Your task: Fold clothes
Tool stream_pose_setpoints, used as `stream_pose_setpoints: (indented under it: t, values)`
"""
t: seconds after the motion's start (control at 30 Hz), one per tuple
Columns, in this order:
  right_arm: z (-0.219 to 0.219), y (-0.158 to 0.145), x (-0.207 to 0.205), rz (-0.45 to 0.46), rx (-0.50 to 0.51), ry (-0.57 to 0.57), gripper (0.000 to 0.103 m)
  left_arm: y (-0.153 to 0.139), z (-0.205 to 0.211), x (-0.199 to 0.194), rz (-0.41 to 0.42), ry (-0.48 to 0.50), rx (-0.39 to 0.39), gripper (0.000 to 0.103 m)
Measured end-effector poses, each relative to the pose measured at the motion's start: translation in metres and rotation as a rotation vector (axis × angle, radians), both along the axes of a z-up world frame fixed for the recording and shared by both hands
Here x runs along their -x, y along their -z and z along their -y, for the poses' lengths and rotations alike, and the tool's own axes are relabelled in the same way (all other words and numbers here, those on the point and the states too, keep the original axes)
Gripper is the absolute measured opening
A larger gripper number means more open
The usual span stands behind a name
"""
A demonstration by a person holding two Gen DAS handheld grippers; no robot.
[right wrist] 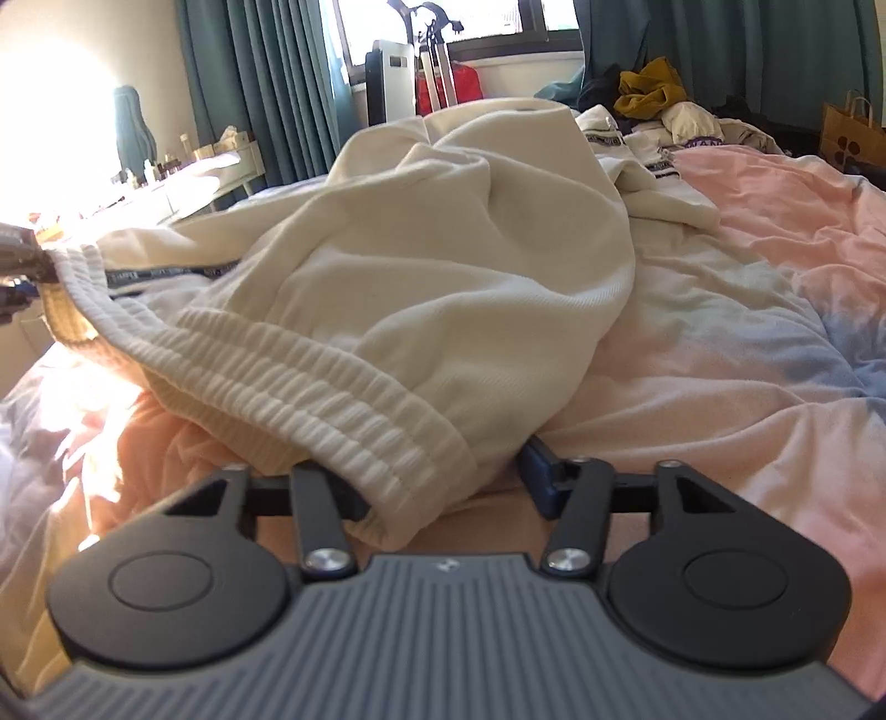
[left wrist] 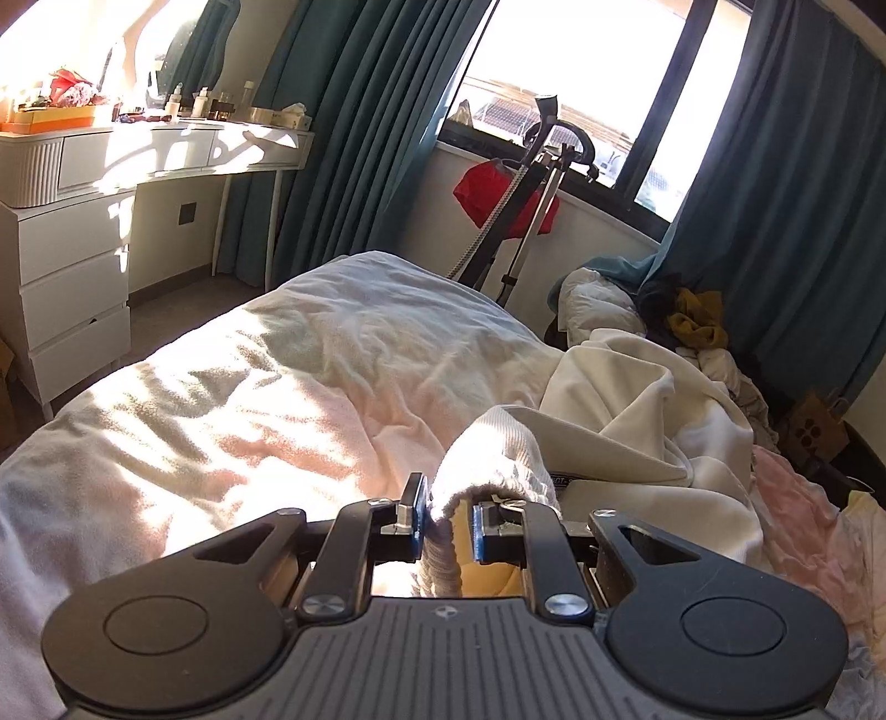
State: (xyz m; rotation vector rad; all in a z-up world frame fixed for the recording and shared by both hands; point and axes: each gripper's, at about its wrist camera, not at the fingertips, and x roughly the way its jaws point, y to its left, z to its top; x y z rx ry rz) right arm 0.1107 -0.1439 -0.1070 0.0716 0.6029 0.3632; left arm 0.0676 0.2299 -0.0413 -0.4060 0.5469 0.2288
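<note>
- Gripping the ribbed waistband [right wrist: 310,382] at both ends is the step in hand, by my reading: the cream trousers [right wrist: 443,232] lie heaped on the pink bedcover [right wrist: 747,343], towards the near edge of the bed.
- Left gripper [left wrist: 447,523]: its jaws stand narrow and pinch one end of the waistband; the cloth bunches between the blue pads and hangs down behind them.
- Right gripper [right wrist: 448,487]: the other end of the waistband lies between its jaws. One blue pad shows bare, just beside the cloth; the other is hidden under the fabric. I cannot tell whether the pads press yet.
- To do it well, the right jaws should bite the full thickness of the band, both layers, before any lift. Then both hands should draw apart evenly until the band runs taut and flat.
- Long axis: the waistband runs across the right wrist view, from the left gripper at the far left edge to the right gripper at the bottom.
- The trouser legs lead away from the band towards the window [right wrist: 487,22], crumpled and doubled over, so the trousers' length points away from the person.
- A pile of other clothes [right wrist: 659,83] sits further back on the bed, apart from the trousers.
</note>
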Motion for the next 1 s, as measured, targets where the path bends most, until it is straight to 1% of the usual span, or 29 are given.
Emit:
stream_pose_setpoints:
  t: [0.03,0.1,0.13,0.2,0.3,0.33,0.37,0.43,0.53,0.6,0.67,0.7,0.77,0.83,0.93,1.0]
  values:
    - [0.001,-0.005,0.002,0.026,-0.012,0.003,0.031,0.000,0.001,0.000,-0.008,0.009,-0.003,0.018]
    - [0.006,-0.019,0.008,0.082,-0.062,0.013,0.028,0.000,0.005,0.001,-0.024,0.034,-0.015,0.018]
    - [0.009,-0.026,0.011,0.108,-0.086,0.020,0.027,0.000,0.008,0.001,-0.030,0.048,-0.025,0.020]
    - [0.015,-0.040,0.018,0.154,-0.126,0.031,0.027,0.000,0.014,0.006,-0.047,0.082,-0.044,0.021]
    - [0.022,-0.058,0.029,0.219,-0.165,0.033,0.026,-0.001,0.028,0.015,-0.079,0.141,-0.085,0.027]
    - [0.025,-0.063,0.032,0.242,-0.177,0.034,0.026,-0.002,0.033,0.020,-0.083,0.154,-0.106,0.032]
    - [0.027,-0.067,0.034,0.250,-0.183,0.034,0.026,-0.003,0.039,0.024,-0.086,0.168,-0.127,0.039]
    - [0.029,-0.068,0.034,0.240,-0.181,0.038,0.026,-0.004,0.053,0.032,-0.097,0.203,-0.198,0.047]
    - [0.030,-0.065,0.029,0.197,-0.149,0.052,0.026,-0.004,0.079,0.042,-0.117,0.280,-0.330,0.049]
    - [0.032,-0.062,0.027,0.172,-0.145,0.055,0.026,-0.002,0.095,0.050,-0.115,0.331,-0.411,0.049]
    - [0.032,-0.060,0.024,0.146,-0.137,0.058,0.026,0.002,0.110,0.056,-0.107,0.348,-0.505,0.049]
    - [0.032,-0.059,0.023,0.132,-0.130,0.060,0.026,0.006,0.118,0.058,-0.106,0.346,-0.569,0.049]
    - [0.032,-0.056,0.021,0.105,-0.117,0.063,0.026,0.014,0.134,0.058,-0.106,0.342,-0.735,0.049]
    - [0.032,-0.054,0.019,0.087,-0.112,0.065,0.026,0.021,0.147,0.060,-0.090,0.353,-0.860,0.049]
    - [0.033,-0.052,0.018,0.071,-0.121,0.063,0.026,0.027,0.160,0.060,-0.073,0.395,-0.932,0.049]
    - [0.033,-0.051,0.017,0.063,-0.125,0.058,0.026,0.034,0.166,0.056,-0.081,0.425,-0.949,0.050]
